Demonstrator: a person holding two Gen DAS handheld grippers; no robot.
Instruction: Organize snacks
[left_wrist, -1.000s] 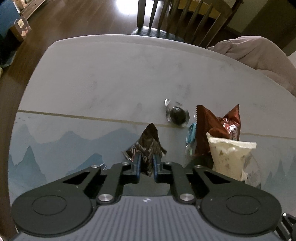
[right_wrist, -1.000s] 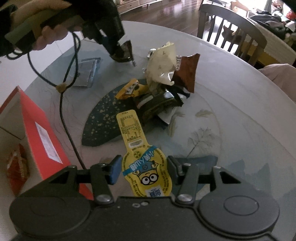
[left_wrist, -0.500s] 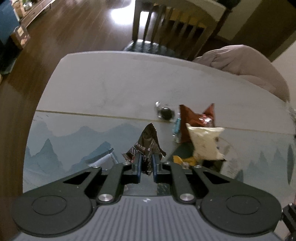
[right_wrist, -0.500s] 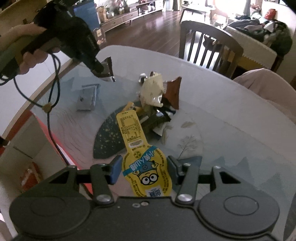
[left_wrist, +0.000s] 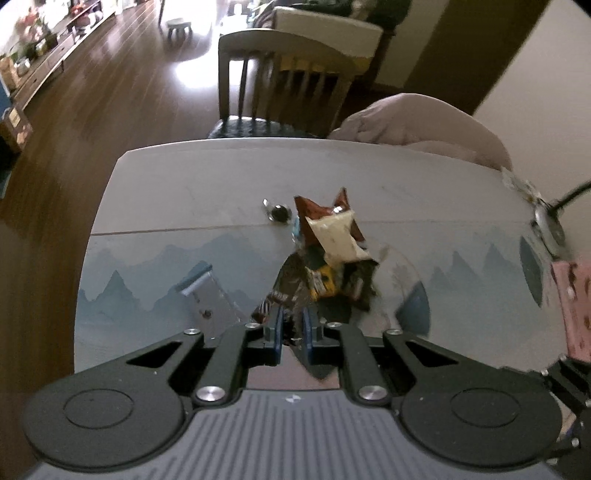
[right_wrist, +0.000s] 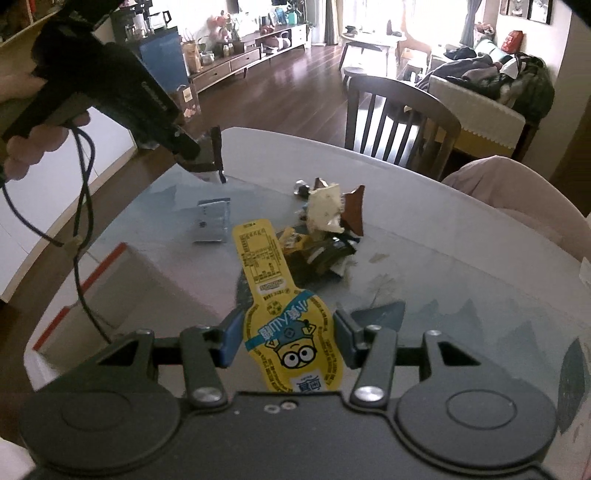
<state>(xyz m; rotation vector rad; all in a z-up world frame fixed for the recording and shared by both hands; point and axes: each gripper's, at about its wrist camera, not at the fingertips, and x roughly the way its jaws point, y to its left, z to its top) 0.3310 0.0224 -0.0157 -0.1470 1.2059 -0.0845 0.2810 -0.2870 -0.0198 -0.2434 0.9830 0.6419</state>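
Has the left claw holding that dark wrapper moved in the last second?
Yes. The left claw, shut on the dark wrapper, has risen and pulled back: the snack pile and table edge now look smaller and farther away.

Both wrist views look from above and near across the table (left_wrist: 221, 192) toward the snack pile (left_wrist: 328, 254) (right_wrist: 325, 229) and chair (left_wrist: 280, 81) (right_wrist: 399, 110), which both share.

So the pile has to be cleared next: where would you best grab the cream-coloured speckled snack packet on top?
Take the cream-coloured speckled snack packet by its flat upper crimped edge, coming down from above. It leans upright against the brown foil packet atop the pile, so that thin edge probably stands free of the wrappers beneath.
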